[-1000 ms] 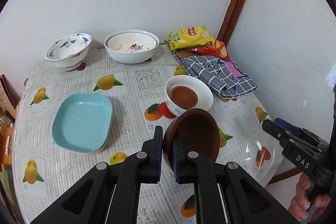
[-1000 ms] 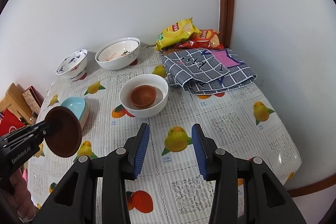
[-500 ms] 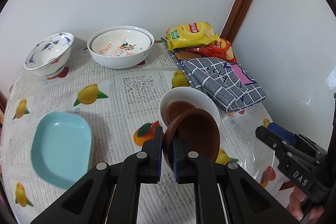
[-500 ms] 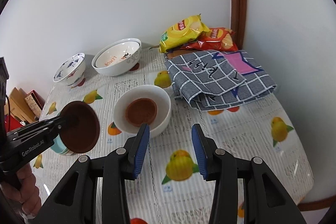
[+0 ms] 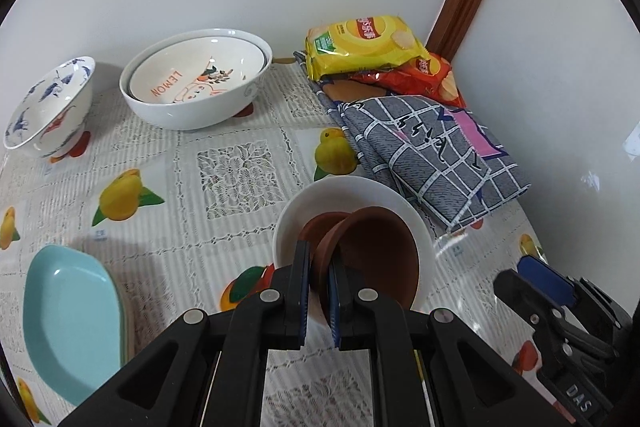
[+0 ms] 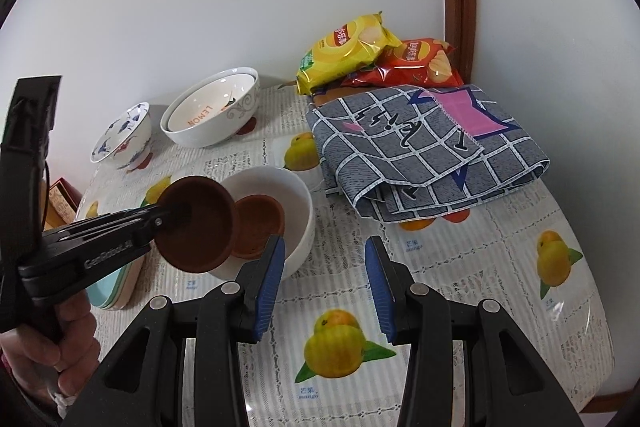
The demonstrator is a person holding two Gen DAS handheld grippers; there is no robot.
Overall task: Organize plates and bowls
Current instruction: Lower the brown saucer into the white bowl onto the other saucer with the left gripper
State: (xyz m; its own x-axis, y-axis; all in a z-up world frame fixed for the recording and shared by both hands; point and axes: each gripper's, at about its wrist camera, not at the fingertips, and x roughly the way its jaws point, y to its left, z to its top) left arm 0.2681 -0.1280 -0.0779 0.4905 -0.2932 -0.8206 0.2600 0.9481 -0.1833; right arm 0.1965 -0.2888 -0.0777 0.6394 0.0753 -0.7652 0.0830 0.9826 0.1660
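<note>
White walls meet at a wooden door frame behind the table, which wears a fruit-printed cloth. From the left wrist view, the left tongs pinch the rim of a brown bowl, tilted over a white bowl that already contains a second brown bowl; whether the two brown bowls touch is hard to judge from here. Only this view shows the whole light blue dish at the near left. The right wrist view reveals what the other hides: the held bowl hangs on edge above the white bowl's near rim, and a hand grips the left tool's handle. The right tongs stand spread with nothing between them, just beside the white bowl. Farther back sit a large white bowl with a lemon-print bowl nested inside, a blue-patterned bowl, chip bags and a folded checked cloth.
</note>
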